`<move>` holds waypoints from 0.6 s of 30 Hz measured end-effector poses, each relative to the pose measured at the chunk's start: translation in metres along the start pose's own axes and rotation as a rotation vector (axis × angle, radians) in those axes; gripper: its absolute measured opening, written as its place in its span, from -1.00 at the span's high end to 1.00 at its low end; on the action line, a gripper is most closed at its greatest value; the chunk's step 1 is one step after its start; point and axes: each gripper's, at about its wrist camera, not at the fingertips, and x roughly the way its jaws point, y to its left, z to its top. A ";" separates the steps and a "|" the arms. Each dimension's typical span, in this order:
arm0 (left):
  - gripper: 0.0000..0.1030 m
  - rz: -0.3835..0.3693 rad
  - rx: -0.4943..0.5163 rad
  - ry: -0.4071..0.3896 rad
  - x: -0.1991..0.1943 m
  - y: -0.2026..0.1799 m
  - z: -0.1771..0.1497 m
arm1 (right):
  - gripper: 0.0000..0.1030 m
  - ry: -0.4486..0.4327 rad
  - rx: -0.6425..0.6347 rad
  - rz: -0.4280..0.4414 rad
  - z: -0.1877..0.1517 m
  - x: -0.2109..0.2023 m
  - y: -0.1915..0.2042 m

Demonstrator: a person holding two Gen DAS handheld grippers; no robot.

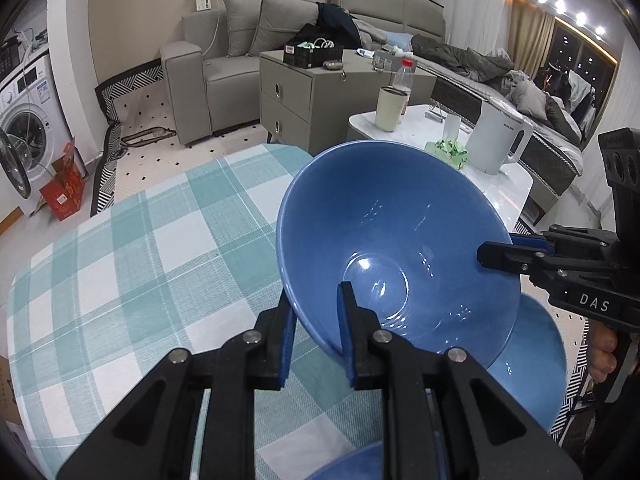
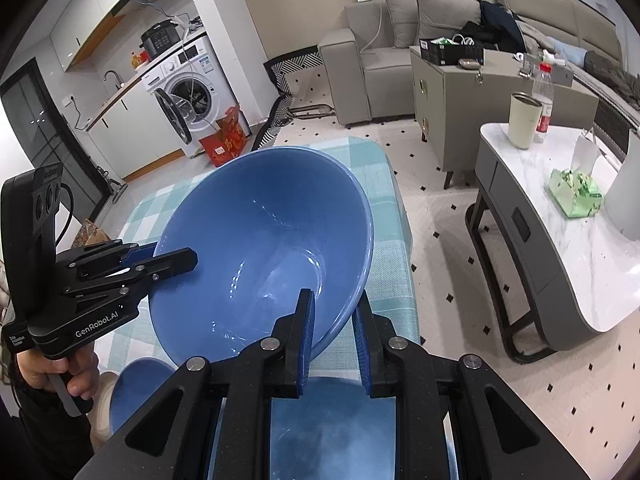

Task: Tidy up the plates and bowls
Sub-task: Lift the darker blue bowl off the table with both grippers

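Observation:
A large blue bowl point(image 1: 384, 236) hangs tilted above the table, gripped on its rim from two sides. My left gripper point(image 1: 318, 312) is shut on the near rim, one finger inside the bowl and one outside. My right gripper point(image 2: 334, 312) is shut on the opposite rim of the same blue bowl point(image 2: 260, 240) in the same way. Each gripper shows in the other's view: the right gripper point(image 1: 496, 254) at the bowl's right edge, the left gripper point(image 2: 176, 258) at its left edge. Below lie more blue dishes point(image 1: 532, 364), another blue dish point(image 2: 136, 388) and a blue plate point(image 2: 332, 428).
A teal and white checked tablecloth point(image 1: 140, 264) covers the table. To the right stands a white marble side table point(image 2: 568, 248) with a cream cup point(image 2: 524, 120), a bottle, a green tissue pack and a white kettle point(image 1: 500, 140). Behind are a grey cabinet, a sofa and a washing machine point(image 2: 192, 80).

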 end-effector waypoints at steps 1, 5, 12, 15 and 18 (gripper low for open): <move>0.65 0.004 0.001 -0.007 -0.006 0.000 -0.001 | 0.63 -0.006 -0.004 0.003 0.000 -0.004 0.003; 0.65 0.018 0.006 -0.031 -0.022 0.000 -0.005 | 0.63 -0.028 -0.022 0.007 -0.004 -0.017 0.016; 0.65 0.026 0.009 -0.058 -0.045 -0.003 -0.015 | 0.63 -0.054 -0.046 0.008 -0.012 -0.038 0.032; 0.65 0.030 0.013 -0.067 -0.051 -0.004 -0.020 | 0.63 -0.067 -0.053 0.008 -0.016 -0.045 0.036; 0.65 0.035 0.018 -0.077 -0.057 -0.006 -0.025 | 0.63 -0.077 -0.057 0.009 -0.020 -0.050 0.040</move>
